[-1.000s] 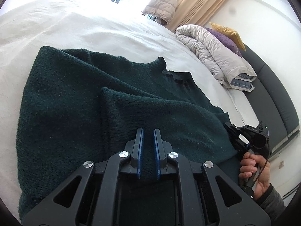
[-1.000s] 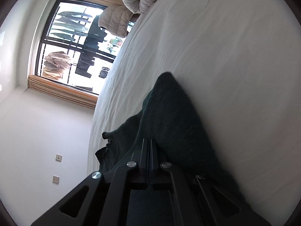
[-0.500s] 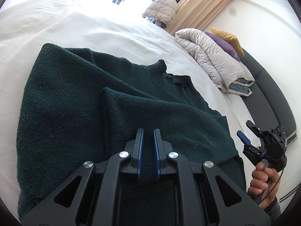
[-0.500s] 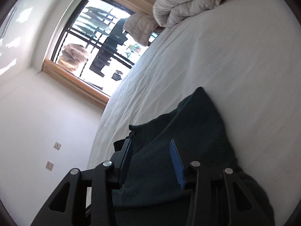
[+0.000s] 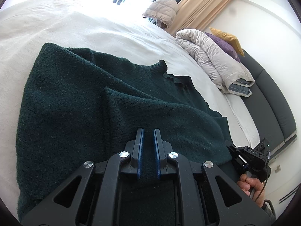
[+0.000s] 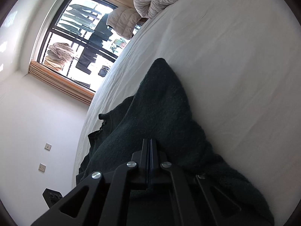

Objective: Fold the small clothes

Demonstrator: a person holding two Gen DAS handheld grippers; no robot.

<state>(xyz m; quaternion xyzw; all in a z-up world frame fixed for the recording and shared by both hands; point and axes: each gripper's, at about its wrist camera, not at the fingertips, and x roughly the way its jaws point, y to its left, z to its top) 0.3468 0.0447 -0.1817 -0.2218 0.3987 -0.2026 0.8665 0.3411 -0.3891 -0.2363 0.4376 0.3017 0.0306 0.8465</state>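
Note:
A dark green knit sweater lies on the white bed sheet, one part folded over the body. My left gripper is shut on the sweater's near edge, with fabric between its blue pads. My right gripper has its jaws pressed together at the sweater's other near edge; whether cloth is caught between them is hidden. It also shows in the left wrist view, held in a hand at the lower right, beside the sweater's edge.
A rolled beige duvet with purple and yellow pillows lies at the head of the bed by a dark headboard. A puffy jacket sits near the curtain. A window and a white wall with sockets are past the bed's edge.
My right gripper was open half a second ago and is now shut at the sweater's edge again. My left gripper has stayed shut on the sweater.

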